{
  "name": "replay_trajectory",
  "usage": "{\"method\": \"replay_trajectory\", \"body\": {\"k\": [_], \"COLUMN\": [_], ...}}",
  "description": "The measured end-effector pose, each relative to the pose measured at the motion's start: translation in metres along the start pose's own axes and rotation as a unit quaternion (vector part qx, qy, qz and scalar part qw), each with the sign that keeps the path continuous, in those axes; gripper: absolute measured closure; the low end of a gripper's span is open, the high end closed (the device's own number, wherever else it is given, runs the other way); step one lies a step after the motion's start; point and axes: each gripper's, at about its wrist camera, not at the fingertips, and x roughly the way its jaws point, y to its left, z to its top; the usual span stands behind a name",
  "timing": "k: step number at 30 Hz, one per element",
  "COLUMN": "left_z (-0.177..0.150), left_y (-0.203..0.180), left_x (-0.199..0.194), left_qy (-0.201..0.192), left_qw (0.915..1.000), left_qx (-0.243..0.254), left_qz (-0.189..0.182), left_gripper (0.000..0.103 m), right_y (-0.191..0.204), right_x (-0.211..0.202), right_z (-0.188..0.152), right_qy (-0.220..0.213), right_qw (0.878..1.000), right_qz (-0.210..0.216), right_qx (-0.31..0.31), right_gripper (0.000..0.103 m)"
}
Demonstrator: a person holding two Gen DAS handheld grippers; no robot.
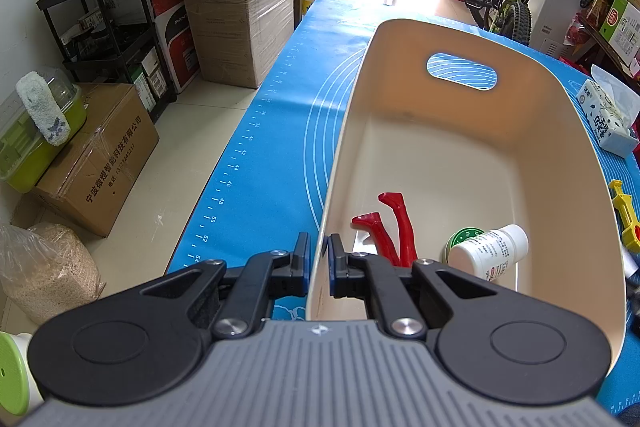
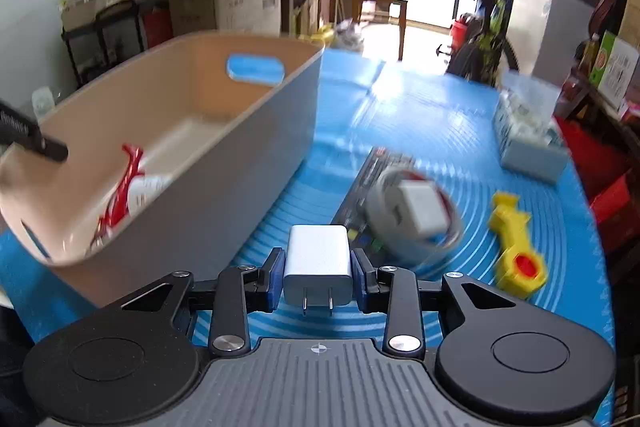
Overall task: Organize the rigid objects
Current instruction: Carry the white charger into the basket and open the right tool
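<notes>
Left gripper [image 1: 319, 251]: black linkage arms with blue-padded fingers [image 1: 305, 255], closed to a narrow gap and pinching the near side wall of the cream oval plastic bin [image 1: 472, 163], one finger outside, one inside. Pointed forward along the wall, level.

Right gripper [image 2: 318, 273]: same black build, blue pads [image 2: 277, 277] pressed against both flanks of a white rectangular plug-in charger block [image 2: 318, 263], metal prongs facing the camera. Held clear of the surface, beside the bin's outer wall.

Left wrist view peers close along the beige plastic bin [image 1: 500, 163]; right wrist view sees that bin [image 2: 224, 163] from beside, farther back.
</notes>
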Motion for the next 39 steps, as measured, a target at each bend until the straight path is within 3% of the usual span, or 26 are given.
{"method": "replay_trajectory", "body": {"k": [7,16,28,39], "left_z": [0.000,0.000,0.000,0.000], "left_y": [0.000,0.000,0.000,-0.001], "left_x": [0.000,0.000,0.000,0.000], "left_qy": [0.000,0.000,0.000,0.000], "left_qw": [1.0000,1.0000,1.0000,1.0000], "left_qx": [0.001,0.000,0.002,0.002], "left_qz": [0.000,0.000,0.001,0.001], "left_gripper": [0.093,0.093,0.093,0.093], "right_y": [0.001,0.051,0.119,0.143], "right_x": [-0.028,-0.025,0.028,0.065], "right_z": [0.044,0.089,0.088,0.074], "right_qy": [-0.061,-0.088,-0.010,0.075], "right_qw": [0.998,0.994,0.989,0.982], "right_qz": [-0.005,0.038,0.086,0.073], "right_qx": [-0.005,-0.054,-0.119,-0.154], "right_gripper": [0.060,0.060,0.060,0.060]}}
